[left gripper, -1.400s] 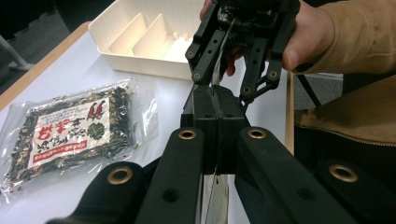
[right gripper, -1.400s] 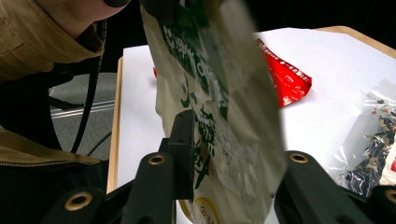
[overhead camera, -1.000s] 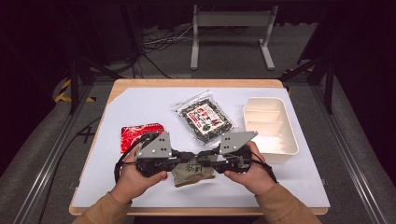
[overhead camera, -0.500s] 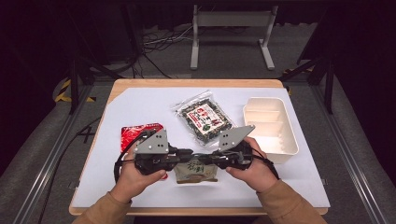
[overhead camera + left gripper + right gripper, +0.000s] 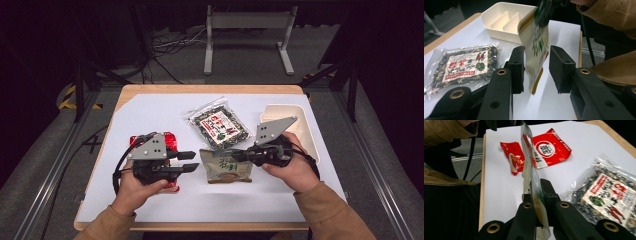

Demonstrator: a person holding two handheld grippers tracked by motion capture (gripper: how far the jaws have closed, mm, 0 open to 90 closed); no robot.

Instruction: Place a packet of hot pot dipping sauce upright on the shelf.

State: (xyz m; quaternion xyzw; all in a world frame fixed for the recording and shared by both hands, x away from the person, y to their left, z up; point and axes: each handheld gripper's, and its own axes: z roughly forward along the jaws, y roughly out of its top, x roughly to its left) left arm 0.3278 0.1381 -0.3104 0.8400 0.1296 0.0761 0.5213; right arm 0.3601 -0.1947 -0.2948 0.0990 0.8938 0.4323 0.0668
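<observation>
Red packet (image 5: 170, 142) lies flat on the white sheet at the table's (image 5: 150, 92) left, partly under the left claw; in the right claw view it shows as a red wrapper with a white round label (image 5: 546, 148).

Left claw (image 5: 191, 161) sits near the left edge of the sheet, pointing right toward the cream pouch. Its jaws have just been opening and now stand apart. In the left claw view the pouch's lower edge hangs between the two black pads (image 5: 516, 67), close to the left one; neither pad presses on it.

Cream pouch (image 5: 225, 167), green print, brown bottom band: at the middle of the table, near side, between the two claws. In the left claw view (image 5: 535, 52) it hangs upright, clear of the sheet at its lower corner, held from its top edge.

Right claw (image 5: 239, 156) points left, jaws closed tight on the pouch's right edge. In the right claw view the pouch film (image 5: 535, 187) stands edge-on, pinched between the jaws.

Clear seaweed bag (image 5: 220, 127), red and white label, lies flat just beyond the pouch, centre of the sheet, apart from both claws.

Cream divided tray (image 5: 305, 135) stands at the far right, behind the right hand (image 5: 295, 170); dividers visible in the left claw view (image 5: 506, 21).
</observation>
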